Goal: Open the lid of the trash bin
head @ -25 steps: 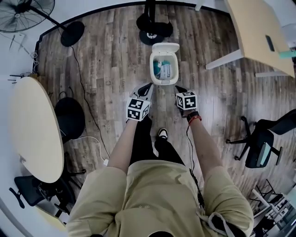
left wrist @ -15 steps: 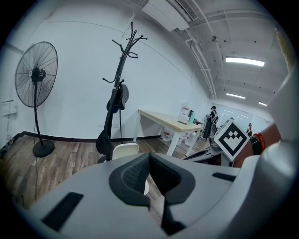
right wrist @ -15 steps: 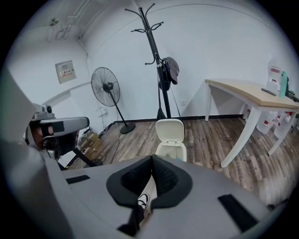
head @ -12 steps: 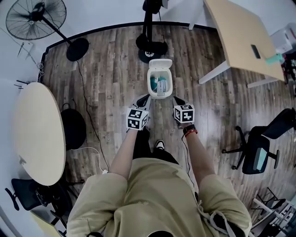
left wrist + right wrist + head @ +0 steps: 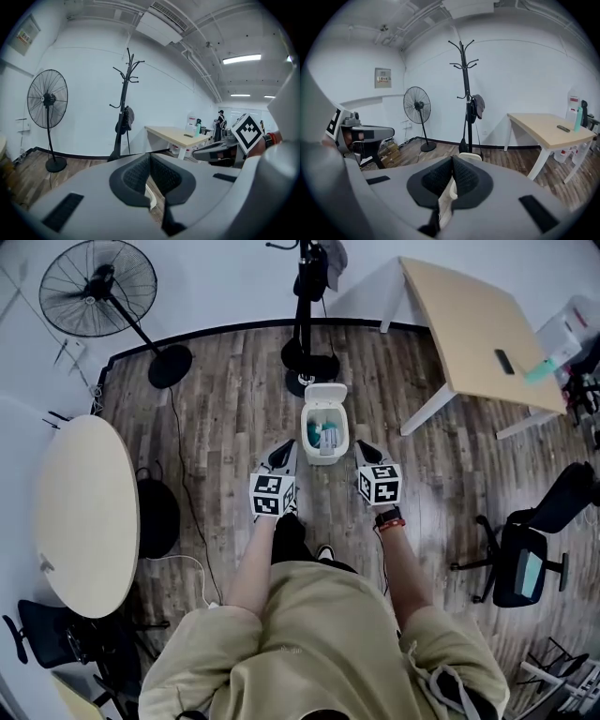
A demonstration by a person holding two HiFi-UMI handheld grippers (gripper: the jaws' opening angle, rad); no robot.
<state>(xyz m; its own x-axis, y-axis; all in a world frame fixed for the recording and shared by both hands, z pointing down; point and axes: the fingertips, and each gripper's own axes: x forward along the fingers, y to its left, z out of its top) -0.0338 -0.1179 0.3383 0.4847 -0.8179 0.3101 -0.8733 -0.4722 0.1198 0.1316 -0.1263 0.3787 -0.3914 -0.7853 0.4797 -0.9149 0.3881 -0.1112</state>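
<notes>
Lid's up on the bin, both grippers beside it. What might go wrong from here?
The lid stands raised at the back of the trash bin. A knock from the left gripper or right gripper, both shut and close by, might drop it closed. A cable crosses the floor to the person's left: a possible trip hazard.
</notes>
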